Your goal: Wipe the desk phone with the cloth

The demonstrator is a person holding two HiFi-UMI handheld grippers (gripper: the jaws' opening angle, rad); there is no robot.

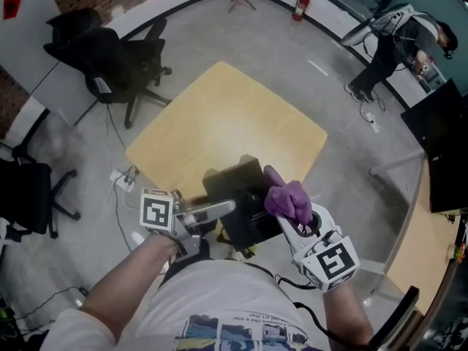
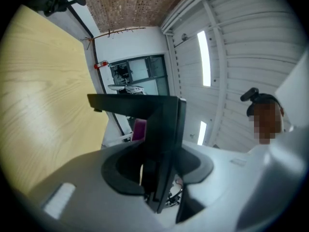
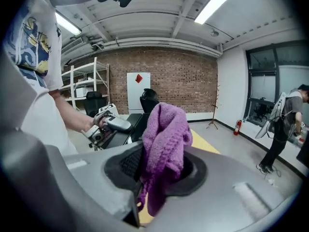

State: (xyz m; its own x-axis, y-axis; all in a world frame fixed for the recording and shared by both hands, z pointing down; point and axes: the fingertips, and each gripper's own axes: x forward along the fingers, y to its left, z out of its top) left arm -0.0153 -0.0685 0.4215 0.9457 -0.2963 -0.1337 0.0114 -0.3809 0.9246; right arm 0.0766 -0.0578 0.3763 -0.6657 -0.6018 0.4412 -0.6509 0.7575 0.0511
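Desk phone point(image 1: 241, 190) held at the near edge of the counter point(image 1: 219, 115), cloth point(image 1: 287, 198) at it.
Left gripper point(image 1: 229, 208) pinches the black phone's left side; right gripper point(image 1: 298, 224) is clamped on the bunched purple cloth over the phone's right edge.

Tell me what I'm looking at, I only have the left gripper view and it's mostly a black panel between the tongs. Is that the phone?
Observer: Yes. In the head view the left gripper is clamped on the left edge of the black desk phone.
Operator: Where is the cloth?
Observer: The purple cloth is bunched up and pinched in the tongs of the right gripper.
Operator: Is it on the phone?
Observer: In the head view it hangs over the phone's right side. I cannot tell whether it touches.
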